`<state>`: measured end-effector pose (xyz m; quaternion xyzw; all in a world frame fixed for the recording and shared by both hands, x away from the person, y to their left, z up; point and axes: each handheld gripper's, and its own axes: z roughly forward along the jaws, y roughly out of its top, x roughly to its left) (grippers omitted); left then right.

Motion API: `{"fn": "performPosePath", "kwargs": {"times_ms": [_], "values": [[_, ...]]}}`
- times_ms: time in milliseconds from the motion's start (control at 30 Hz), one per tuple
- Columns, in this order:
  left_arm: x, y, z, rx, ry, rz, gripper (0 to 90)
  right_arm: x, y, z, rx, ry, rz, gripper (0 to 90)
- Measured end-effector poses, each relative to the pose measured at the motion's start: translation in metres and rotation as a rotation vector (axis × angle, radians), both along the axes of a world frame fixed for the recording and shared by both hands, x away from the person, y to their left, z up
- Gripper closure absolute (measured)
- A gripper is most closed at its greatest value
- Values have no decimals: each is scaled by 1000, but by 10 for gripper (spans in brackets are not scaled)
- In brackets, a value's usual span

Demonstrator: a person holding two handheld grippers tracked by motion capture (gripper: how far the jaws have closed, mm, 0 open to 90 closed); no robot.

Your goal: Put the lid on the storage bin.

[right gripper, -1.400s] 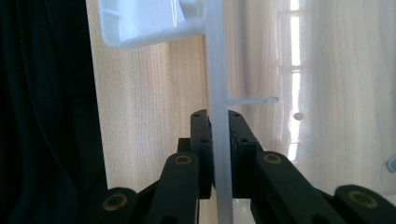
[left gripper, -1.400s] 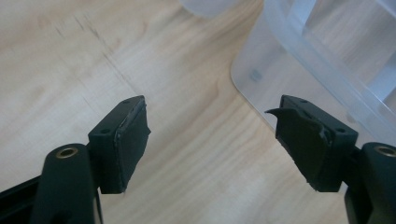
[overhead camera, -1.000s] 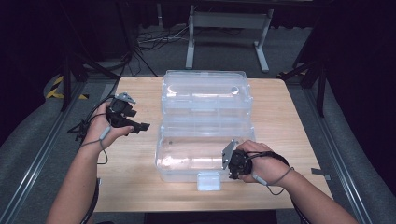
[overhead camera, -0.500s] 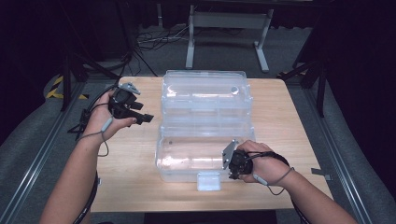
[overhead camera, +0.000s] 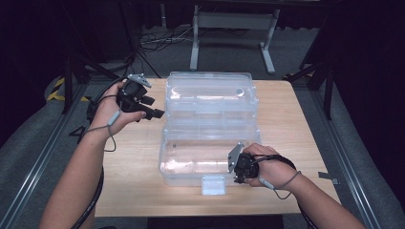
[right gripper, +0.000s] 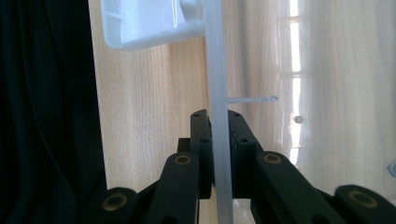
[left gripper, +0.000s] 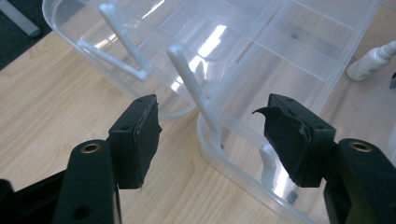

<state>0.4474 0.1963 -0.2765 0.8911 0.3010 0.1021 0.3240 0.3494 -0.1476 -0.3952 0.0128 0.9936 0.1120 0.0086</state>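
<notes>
A clear plastic compartment box (overhead camera: 210, 125) lies open on the wooden table, its lid half toward the back. My right gripper (overhead camera: 235, 169) is at the near half's front right corner, shut on the box's thin front wall (right gripper: 215, 56); in the right gripper view the pads (right gripper: 201, 140) press on both sides of it. My left gripper (overhead camera: 154, 108) is held up in the air left of the box, open, and its jaws have just been closing a little with nothing between them. In the left gripper view the left gripper (left gripper: 212, 109) looks down on the box's left end (left gripper: 280, 42) and its white hinge struts (left gripper: 187, 74).
The box's white latch (overhead camera: 213, 185) sticks out toward the table's front edge (overhead camera: 191, 212). A small white object (left gripper: 371, 60) lies beyond the box in the left gripper view. Bare table (overhead camera: 133, 157) lies left of the box. Cables and stand legs (overhead camera: 196, 43) lie on the floor behind.
My left hand has lifted the gripper up and back, away from the table beside the box. The right hand and the box have stayed put.
</notes>
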Motion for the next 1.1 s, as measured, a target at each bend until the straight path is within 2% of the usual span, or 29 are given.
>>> {"fn": "performPosePath", "kwargs": {"times_ms": [167, 367, 433, 500, 667, 767, 1100], "values": [[5, -15, 6, -7, -13, -38, 371, 1, -2, -1, 22, 12, -12, 836], [12, -34, 11, 11, -18, -89, 371, 0, -2, -1, 28, 11, -16, 835], [15, -42, 13, 18, -21, -106, 371, 1, -2, -1, 23, 26, -28, 834], [18, -48, 14, 22, -22, -118, 372, 2, -3, -1, 25, 21, -18, 833], [25, -60, 14, 26, -19, -140, 371, 0, -4, -1, 34, 20, -29, 833], [29, -65, 14, 27, -13, -147, 372, 0, -5, -2, 56, 17, -35, 832], [37, -95, 18, 60, -3, -206, 388, 1, -6, -2, 55, 20, -44, 830]]}}
